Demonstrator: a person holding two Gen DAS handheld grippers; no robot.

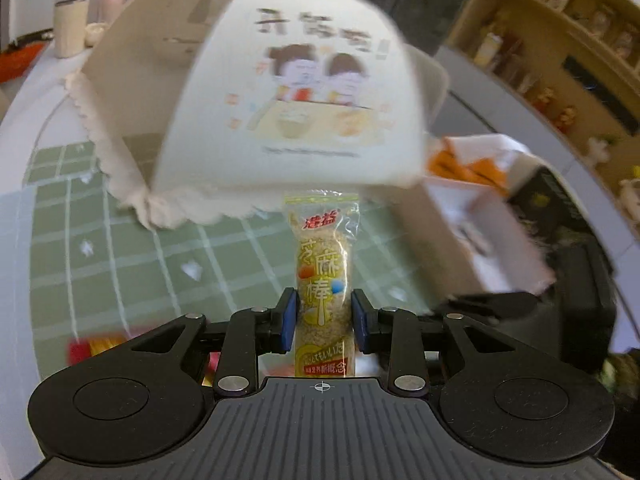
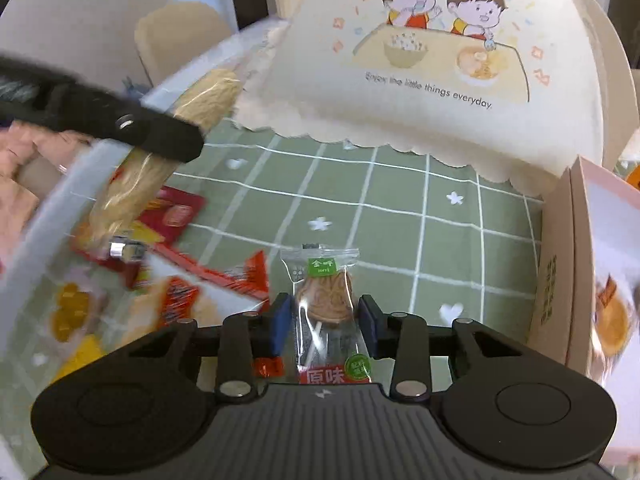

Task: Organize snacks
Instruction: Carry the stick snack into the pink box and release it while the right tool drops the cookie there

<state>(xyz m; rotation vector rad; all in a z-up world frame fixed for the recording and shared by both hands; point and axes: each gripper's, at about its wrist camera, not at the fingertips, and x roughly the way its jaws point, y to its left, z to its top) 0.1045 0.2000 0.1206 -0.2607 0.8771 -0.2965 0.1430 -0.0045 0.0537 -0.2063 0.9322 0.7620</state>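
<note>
My left gripper (image 1: 324,316) is shut on a long sesame stick packet (image 1: 322,272) with yellow print, held up above the green checked tablecloth (image 1: 120,260). The right wrist view shows the same left gripper (image 2: 180,136) at the left, with the sesame stick (image 2: 208,96) slanting through it. My right gripper (image 2: 324,320) is shut on a clear packet with a round brown biscuit (image 2: 326,300) and a green label. A cream box lid with two cartoon children (image 2: 440,60) rises behind both; it also fills the left wrist view (image 1: 300,92).
A pile of red, orange and yellow snack packets (image 2: 168,216) lies at the left on the tablecloth (image 2: 400,220). A pink box (image 2: 580,260) stands at the right edge. A white box with orange packets (image 1: 472,168), wall shelves (image 1: 560,40) and cups (image 1: 70,26) lie farther off.
</note>
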